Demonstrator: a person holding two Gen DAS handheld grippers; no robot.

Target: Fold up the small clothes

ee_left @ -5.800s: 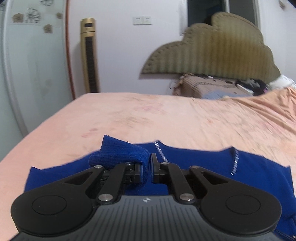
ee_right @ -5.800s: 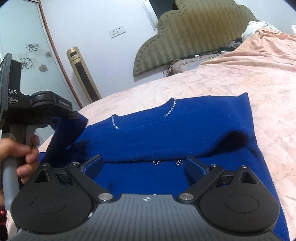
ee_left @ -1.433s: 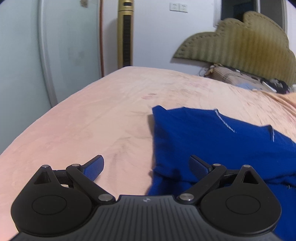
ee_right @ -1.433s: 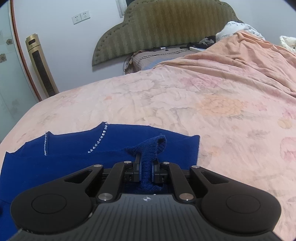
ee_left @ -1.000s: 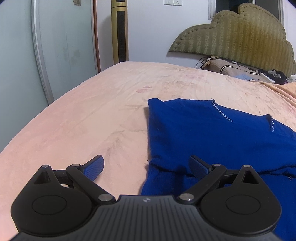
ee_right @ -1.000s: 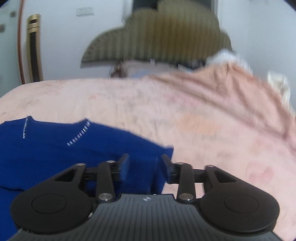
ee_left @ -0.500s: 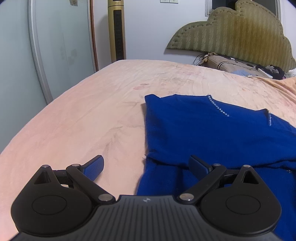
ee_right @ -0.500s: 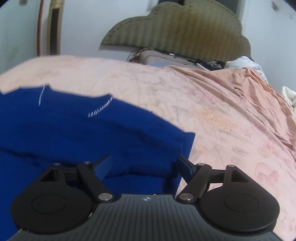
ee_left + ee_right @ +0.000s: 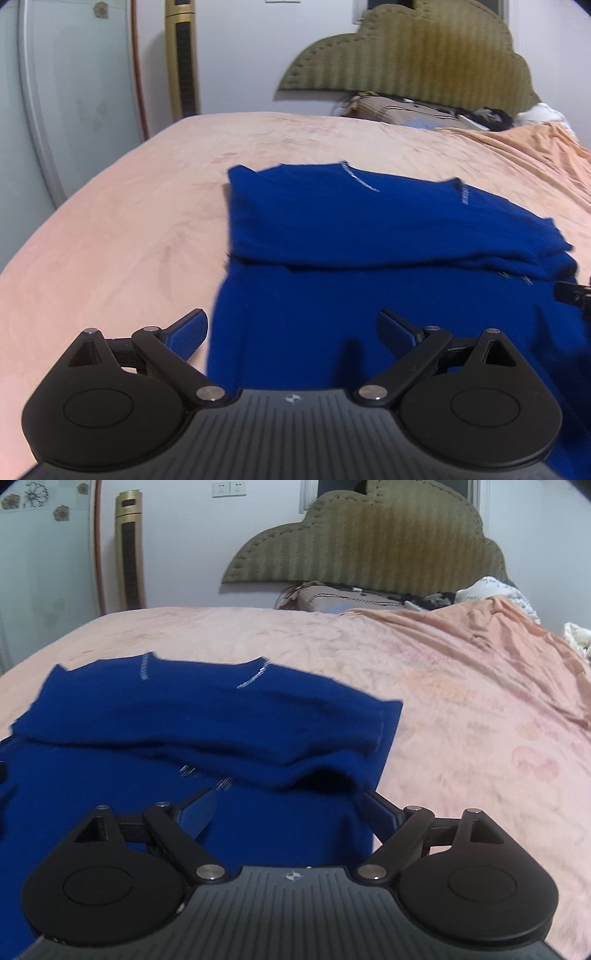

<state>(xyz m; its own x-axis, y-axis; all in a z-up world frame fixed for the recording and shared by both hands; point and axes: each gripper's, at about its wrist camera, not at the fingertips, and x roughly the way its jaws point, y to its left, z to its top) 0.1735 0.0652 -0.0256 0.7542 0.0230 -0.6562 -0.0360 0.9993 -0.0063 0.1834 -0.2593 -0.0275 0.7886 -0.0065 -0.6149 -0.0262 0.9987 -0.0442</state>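
A dark blue knit top (image 9: 369, 236) lies on the pink bed sheet (image 9: 129, 229), its far part folded over with a crosswise fold edge and sparkly trim at the neckline. My left gripper (image 9: 291, 328) hovers over the top's near left edge, jaws wide apart, nothing between the pads. In the right wrist view the same top (image 9: 184, 723) fills the left half; my right gripper (image 9: 291, 808) sits over its near right corner. Its jaws are opening and the pads press on nothing, though cloth lies under them. The right gripper's tip (image 9: 576, 295) shows at the left view's right edge.
A padded olive headboard (image 9: 369, 542) leans on the far wall above a suitcase-like bag (image 9: 343, 598). A gold tower fan (image 9: 183, 59) and a frosted glass door (image 9: 66, 92) stand at the left. Rumpled orange bedding (image 9: 498, 646) rises at the right.
My right gripper let go of the bunched blue cloth and spread its jaws, swinging left over the top. The left gripper, open throughout, slid right so the top's edge now lies between its fingers.
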